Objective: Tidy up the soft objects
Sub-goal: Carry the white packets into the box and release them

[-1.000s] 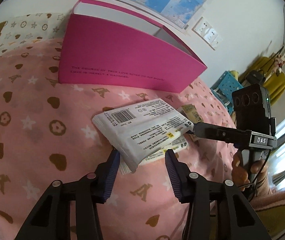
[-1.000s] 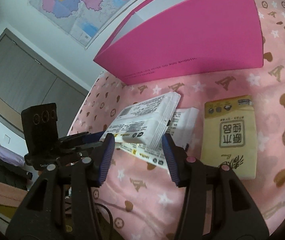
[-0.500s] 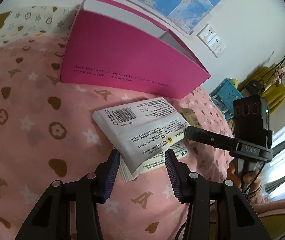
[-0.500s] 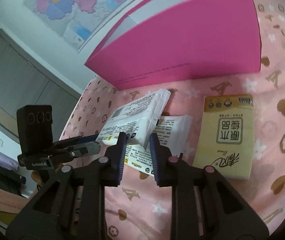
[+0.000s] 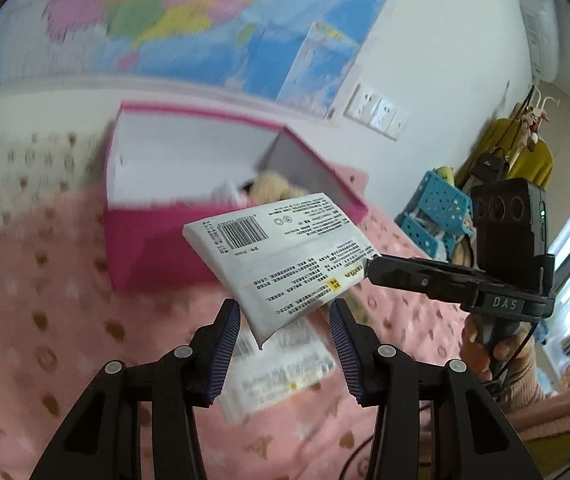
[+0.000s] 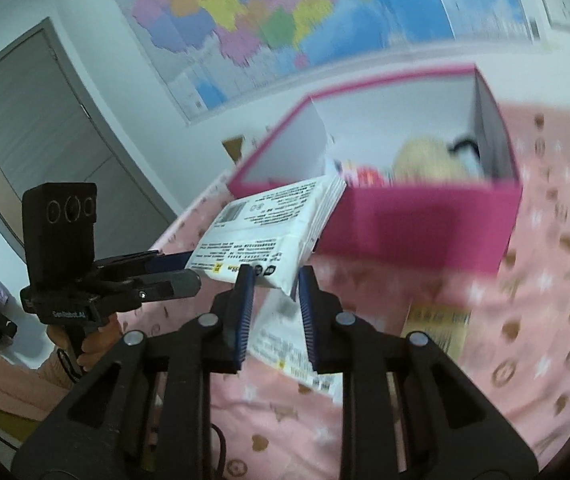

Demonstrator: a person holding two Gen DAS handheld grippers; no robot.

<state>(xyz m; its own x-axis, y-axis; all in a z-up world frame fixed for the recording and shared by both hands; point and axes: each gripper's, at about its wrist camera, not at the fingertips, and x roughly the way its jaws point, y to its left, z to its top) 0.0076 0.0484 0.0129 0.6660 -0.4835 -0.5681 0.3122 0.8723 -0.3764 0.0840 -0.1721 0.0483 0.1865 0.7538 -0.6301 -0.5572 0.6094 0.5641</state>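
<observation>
Tissue pack (image 5: 285, 256) airborne, pinched between left tongs (image 5: 285, 322), right tongs (image 6: 273, 286)

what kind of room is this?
Likely a bedroom at home: a pink patterned bedspread underfoot, a wall map, and clothes hanging on a rack in the corner.

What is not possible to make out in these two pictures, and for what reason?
Pink box contents: both views, front wall hides most; plush toy blurred.
White tissue pack print: both views, too small.
Second white pack, left wrist view; yellow pack, right wrist view: motion blur.
</observation>
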